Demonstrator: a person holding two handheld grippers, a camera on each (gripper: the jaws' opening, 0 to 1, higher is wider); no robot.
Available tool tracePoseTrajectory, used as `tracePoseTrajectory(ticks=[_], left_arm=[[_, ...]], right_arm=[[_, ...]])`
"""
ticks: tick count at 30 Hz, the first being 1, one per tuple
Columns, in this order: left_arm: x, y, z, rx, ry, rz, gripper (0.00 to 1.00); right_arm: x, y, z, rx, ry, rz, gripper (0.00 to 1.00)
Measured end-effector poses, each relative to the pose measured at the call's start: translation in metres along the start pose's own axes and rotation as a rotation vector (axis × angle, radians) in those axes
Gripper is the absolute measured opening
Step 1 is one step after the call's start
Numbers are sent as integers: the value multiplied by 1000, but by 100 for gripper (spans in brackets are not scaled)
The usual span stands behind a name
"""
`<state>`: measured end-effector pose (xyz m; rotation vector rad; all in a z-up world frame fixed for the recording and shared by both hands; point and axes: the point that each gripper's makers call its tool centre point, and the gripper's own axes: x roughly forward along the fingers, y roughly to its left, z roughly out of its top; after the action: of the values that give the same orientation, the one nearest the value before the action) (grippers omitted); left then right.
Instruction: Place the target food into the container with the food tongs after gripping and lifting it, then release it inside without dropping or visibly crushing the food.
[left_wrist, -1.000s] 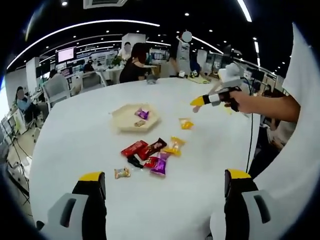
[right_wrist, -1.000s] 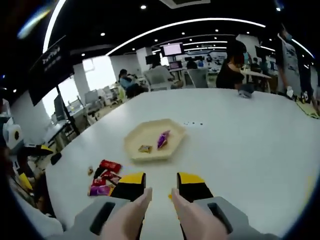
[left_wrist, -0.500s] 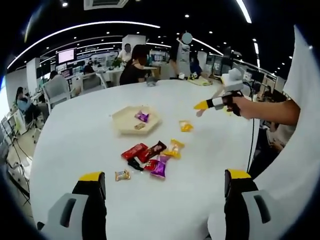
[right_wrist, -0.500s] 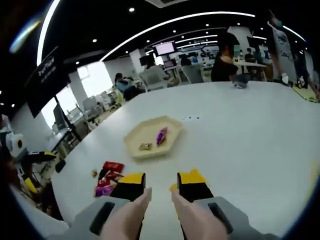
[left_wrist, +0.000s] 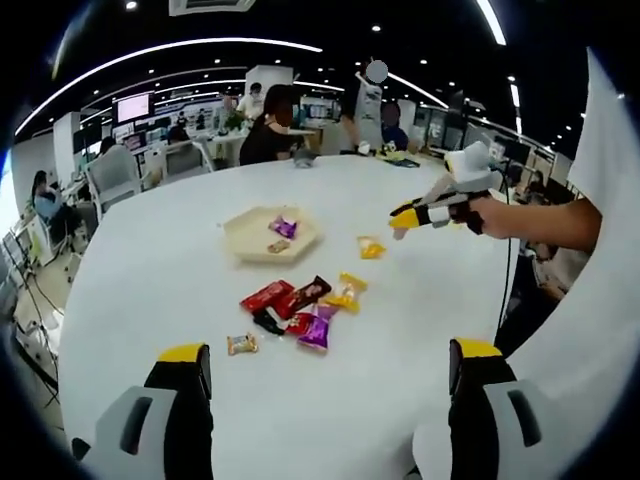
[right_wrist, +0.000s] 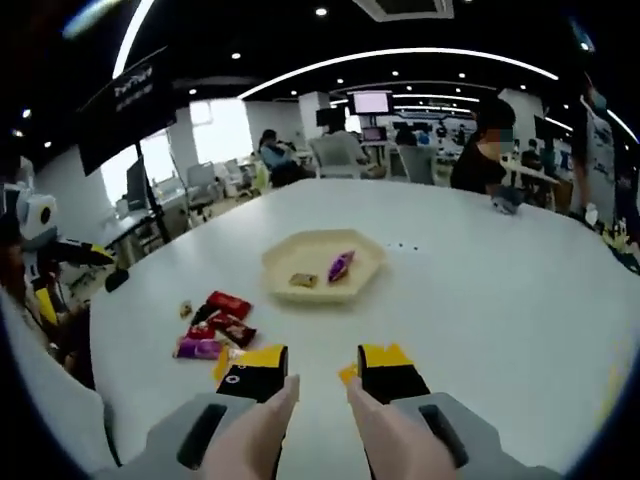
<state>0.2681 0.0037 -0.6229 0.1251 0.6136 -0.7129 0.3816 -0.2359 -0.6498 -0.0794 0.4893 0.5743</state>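
On the white table (left_wrist: 150, 270), the tray (right_wrist: 285, 262) already holds two sweets, purple and tan; the next target looks like the yellow candy (left_wrist: 371, 247) lying alone, near the tray and apart from the main pile (left_wrist: 295, 305). In the right gripper view, the right gripper (right_wrist: 318, 366) hovers over it, jaws narrowly parted and empty, a yellow corner (right_wrist: 347, 374) showing by the right jaw. I'd lower straight down, straddle the wrapper, close just enough to hold and no more, lift clear, carry over the rim before opening. Left gripper (left_wrist: 330, 375) sits wide open and idle, well back from the pile. The pile is near the right gripper's left jaw, so avoid sweeping sideways into it. The tray's raised rim is the only obstacle en route; people and desks are far behind
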Motion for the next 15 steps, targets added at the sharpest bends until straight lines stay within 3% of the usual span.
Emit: tracePoseTrajectory(ticks=[8, 12, 15], left_arm=[[3, -1, -2, -11, 2, -11, 99], [2, 0, -3, -14, 1, -6, 99], [0, 0, -4, -9, 3, -5, 99]], right_arm=[[15, 24, 14, -122, -7, 113, 27], [20, 30, 17, -113, -6, 144, 27], [23, 38, 17, -159, -4, 183, 27]])
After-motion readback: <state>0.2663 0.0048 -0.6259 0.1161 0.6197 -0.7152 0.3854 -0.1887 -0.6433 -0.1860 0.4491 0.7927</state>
